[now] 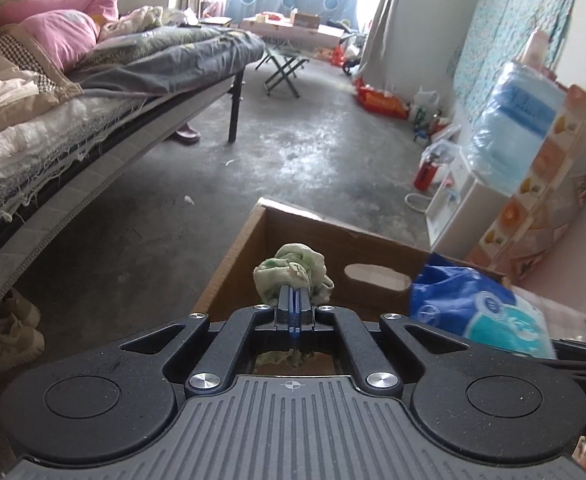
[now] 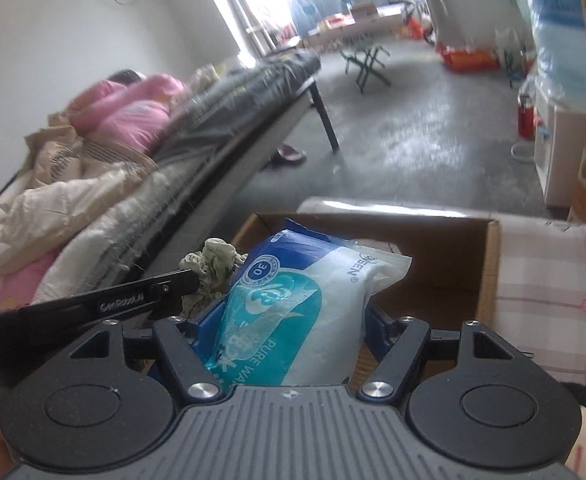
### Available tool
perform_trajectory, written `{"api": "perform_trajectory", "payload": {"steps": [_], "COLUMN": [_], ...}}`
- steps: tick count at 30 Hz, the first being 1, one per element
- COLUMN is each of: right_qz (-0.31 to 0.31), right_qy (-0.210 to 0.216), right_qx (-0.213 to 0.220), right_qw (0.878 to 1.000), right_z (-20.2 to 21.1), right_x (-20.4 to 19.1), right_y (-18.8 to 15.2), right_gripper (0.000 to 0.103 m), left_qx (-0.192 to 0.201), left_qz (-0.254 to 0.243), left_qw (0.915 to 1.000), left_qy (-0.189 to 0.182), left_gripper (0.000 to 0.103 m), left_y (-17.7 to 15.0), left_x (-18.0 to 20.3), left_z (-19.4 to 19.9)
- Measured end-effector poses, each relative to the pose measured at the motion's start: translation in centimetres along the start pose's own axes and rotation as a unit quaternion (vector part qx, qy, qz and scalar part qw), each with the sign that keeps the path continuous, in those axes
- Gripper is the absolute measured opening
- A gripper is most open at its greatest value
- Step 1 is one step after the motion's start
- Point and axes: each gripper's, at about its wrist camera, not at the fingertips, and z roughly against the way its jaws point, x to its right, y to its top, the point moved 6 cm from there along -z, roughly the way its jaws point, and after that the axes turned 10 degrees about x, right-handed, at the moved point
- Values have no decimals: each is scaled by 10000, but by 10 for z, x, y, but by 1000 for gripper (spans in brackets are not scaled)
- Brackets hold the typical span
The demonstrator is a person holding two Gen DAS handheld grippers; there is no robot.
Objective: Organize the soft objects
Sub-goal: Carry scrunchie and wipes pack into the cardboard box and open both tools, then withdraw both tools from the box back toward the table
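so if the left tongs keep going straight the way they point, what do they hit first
Probably the far inner wall of the cardboard box, near its handle cutout. The left tongs, shut on a crumpled greenish cloth, point into the open box; depth is hard to judge.

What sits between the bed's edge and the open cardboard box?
Only bare concrete floor separates the bed from the cardboard box, seen in the left wrist view.

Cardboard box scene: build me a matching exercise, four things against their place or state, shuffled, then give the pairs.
Things:
1. green cloth
2. wipes pack
3. cardboard box
4. pink pillows

Place or state:
A. open on the floor, beside the bed
B. pinched in the shut left gripper
C. piled on the bed
D. clamped between the right gripper's fingers

Pairs: 1-B, 2-D, 3-A, 4-C
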Motion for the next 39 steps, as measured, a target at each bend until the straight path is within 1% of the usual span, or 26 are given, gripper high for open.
{"api": "perform_trajectory", "payload": {"steps": [3,9,13,14,18,22,23,24,31,33,34,37,39], "right_qz": [-88,-304,-485,-516,-529,-671,-671,-641,-619,-656,-686,-783,-802], "right_qy": [-99,-249,-288,-294,-234,-155,-158,-248,-162,-122,-104,-5,104], "right_qx": [-245,-634,-751,-770,-882,-917,-908,-907,-741,-696,-660,-560,-450], "right_qw": [9996,9972,9956,9953,9944,9934,9935,9935,9952,9953,9954,9954,9957], "right_z": [-29,-73,-94,-99,-114,-123,-123,-125,-112,-106,-102,-86,-70], "right_x": [5,19,26,26,26,28,28,28,28,29,29,30,30], "right_y": [-4,-14,-17,-17,-22,-27,-26,-25,-17,-14,-13,-8,-5], "right_gripper": [74,75,75,75,76,75,78,78,77,77,77,77,78], "left_qx": [-81,-12,-61,-47,53,20,27,45,48,63,82,199,295], "left_qz": [-18,-142,-166,-139,48,161,153,150,275,362,373,401,406], "left_qw": [10000,9998,9994,9993,9987,9989,9990,9990,9989,9988,9988,9986,9985], "left_qy": [46,167,306,336,496,440,426,416,371,331,315,278,209], "left_gripper": [0,0,2,3,5,5,6,6,8,10,14,33,41], "left_y": [-2,1,0,0,2,2,2,3,5,5,6,9,12], "left_x": [-1,2,-1,-3,-10,-10,-9,-8,-12,-14,-15,-17,-17], "left_z": [-16,-34,-48,-49,-54,-54,-53,-51,-46,-40,-38,-23,-10]}}
